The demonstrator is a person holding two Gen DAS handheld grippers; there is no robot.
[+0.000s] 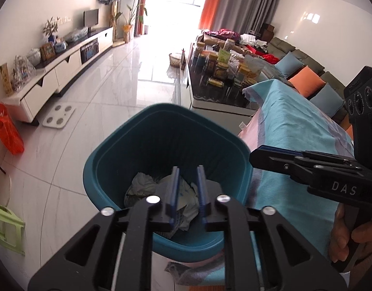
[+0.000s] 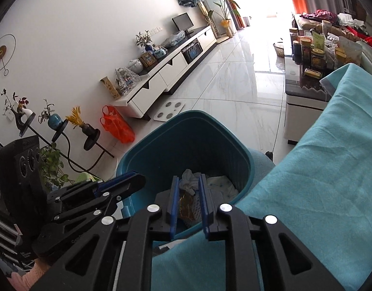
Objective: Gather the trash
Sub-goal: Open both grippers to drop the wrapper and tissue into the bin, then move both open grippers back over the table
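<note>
Teal plastic waste bin (image 1: 127, 160) beside the turquoise cloth-covered table (image 1: 295, 131), both grippers above it.

Crumpled white paper and wrappers (image 1: 147, 184) lie in the bin's bottom. The left gripper (image 1: 188, 194) hangs over the opening, jaws parted, pads gripping nothing. The right gripper (image 2: 189, 201) points into the bin too, jaws slightly apart, an orange-brown wrapper (image 2: 188, 205) showing between its blue pads; contact unclear.

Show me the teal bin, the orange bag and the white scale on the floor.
Bin (image 1: 161, 118): left wrist view, far rim.
Orange bag (image 2: 116, 127): right wrist view, middle of the bag.
Scale (image 1: 59, 117): left wrist view, centre of its top.
</note>
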